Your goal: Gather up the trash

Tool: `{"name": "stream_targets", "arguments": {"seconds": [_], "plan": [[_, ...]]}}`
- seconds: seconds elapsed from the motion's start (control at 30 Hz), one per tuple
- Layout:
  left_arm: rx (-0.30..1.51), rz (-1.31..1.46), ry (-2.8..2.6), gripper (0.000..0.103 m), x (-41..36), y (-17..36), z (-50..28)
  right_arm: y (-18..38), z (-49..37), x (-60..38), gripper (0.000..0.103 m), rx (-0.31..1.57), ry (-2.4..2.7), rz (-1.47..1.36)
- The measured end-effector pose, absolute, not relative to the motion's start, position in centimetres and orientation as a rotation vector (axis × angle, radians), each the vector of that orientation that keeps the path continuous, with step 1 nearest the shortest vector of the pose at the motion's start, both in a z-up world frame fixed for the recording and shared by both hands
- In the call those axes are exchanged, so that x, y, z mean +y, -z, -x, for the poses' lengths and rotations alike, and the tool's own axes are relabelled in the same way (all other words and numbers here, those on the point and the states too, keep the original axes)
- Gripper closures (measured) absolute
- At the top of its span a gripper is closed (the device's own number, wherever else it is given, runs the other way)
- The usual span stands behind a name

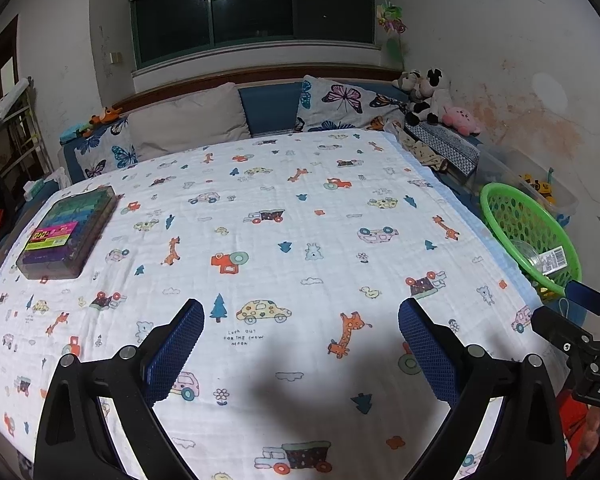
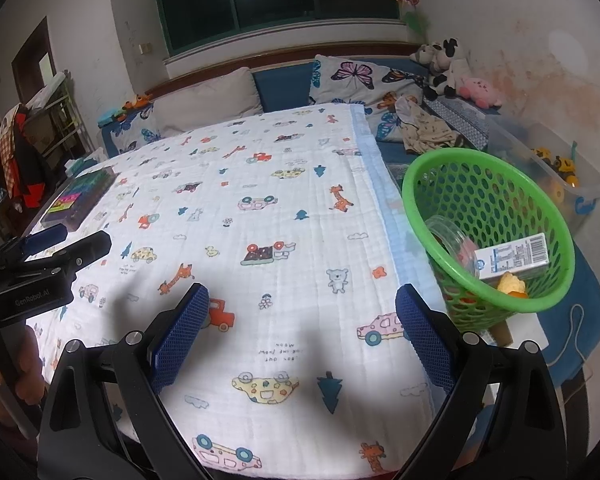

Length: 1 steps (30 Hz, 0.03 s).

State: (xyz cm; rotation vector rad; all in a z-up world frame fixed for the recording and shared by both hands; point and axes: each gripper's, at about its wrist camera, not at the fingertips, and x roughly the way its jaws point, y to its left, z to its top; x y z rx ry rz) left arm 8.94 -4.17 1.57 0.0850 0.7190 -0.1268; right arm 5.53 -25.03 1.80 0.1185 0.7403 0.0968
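Note:
A green mesh basket stands tilted at the bed's right edge and shows too in the left wrist view as the basket. Inside lie a clear plastic cup, a white carton with a barcode and a yellow crumpled piece. My right gripper hovers open over the patterned blanket, left of the basket, with nothing between its fingers. My left gripper is open and empty above the blanket's near part. Each gripper appears at the edge of the other's view.
A dark box with a colourful label lies on the blanket at the left. Pillows and plush toys line the headboard. A clear bin of toy vehicles sits beyond the basket by the wall. A shelf stands at the left.

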Motion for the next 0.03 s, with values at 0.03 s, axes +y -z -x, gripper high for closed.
{"name": "stream_targets", "arguments": {"seconds": [0.03], "plan": [[0.719,-0.086,0.127,0.008,-4.17,-1.56,-8.93,-1.8,-5.52,-25.04,0.009,0.742,-0.097,-0.119]]}}
